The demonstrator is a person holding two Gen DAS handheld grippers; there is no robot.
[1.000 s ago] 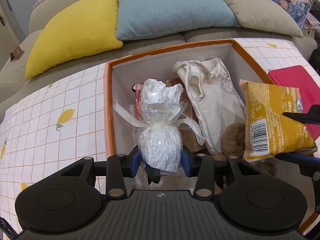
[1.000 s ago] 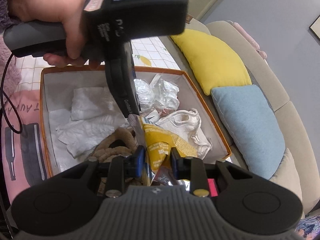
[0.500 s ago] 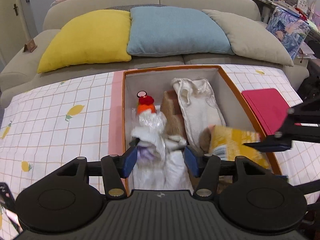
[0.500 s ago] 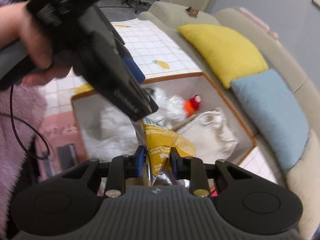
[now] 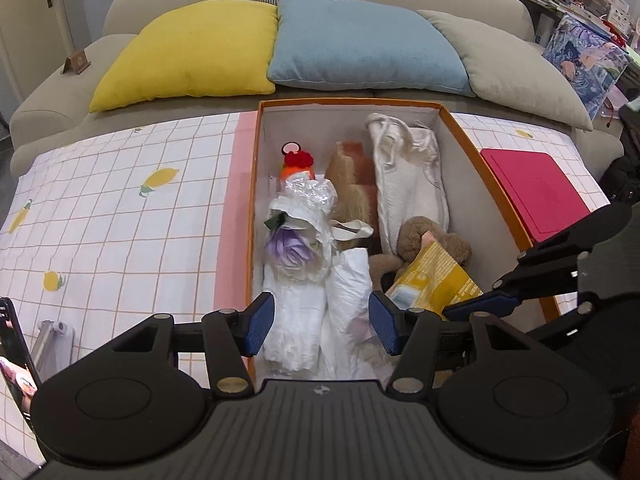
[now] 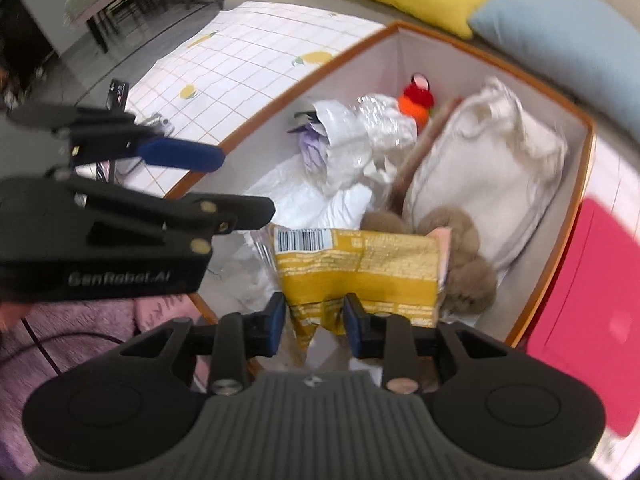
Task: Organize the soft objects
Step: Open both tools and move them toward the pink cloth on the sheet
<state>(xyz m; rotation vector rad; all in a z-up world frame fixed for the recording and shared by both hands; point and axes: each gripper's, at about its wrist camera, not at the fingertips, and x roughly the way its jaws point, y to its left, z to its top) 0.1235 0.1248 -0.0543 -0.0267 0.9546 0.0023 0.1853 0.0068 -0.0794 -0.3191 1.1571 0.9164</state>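
Opening right gripper point(image 6: 314, 322) jaws around yellow packet point(image 6: 360, 268), over box point(image 6: 576, 216)

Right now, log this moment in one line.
left gripper: open, empty | right gripper: opening, yellow packet between fingers | orange box: packet over it

Count, both views:
- Box point(image 5: 256, 208), orange-rimmed, open: 1.
- Inside it: cream cloth bag point(image 5: 412, 176) 1; brown plush toy point(image 5: 432, 238) 1; yellow snack packet point(image 6: 360, 264) 1; wrapped flower bundle point(image 5: 300, 232) 1; red-and-orange small toy point(image 5: 297, 162) 1; tan fringed item point(image 5: 352, 184) 1, kind unclear; white folded pieces point(image 5: 348, 284) at near end, at least 2.
- Sofa cushions: 3, namely yellow cushion point(image 5: 192, 48), blue cushion point(image 5: 360, 44), grey cushion point(image 5: 508, 64).
- Red flat case point(image 5: 536, 188) on counter: 1.
- Phone point(image 5: 14, 344): 1.
- Grippers: 2.
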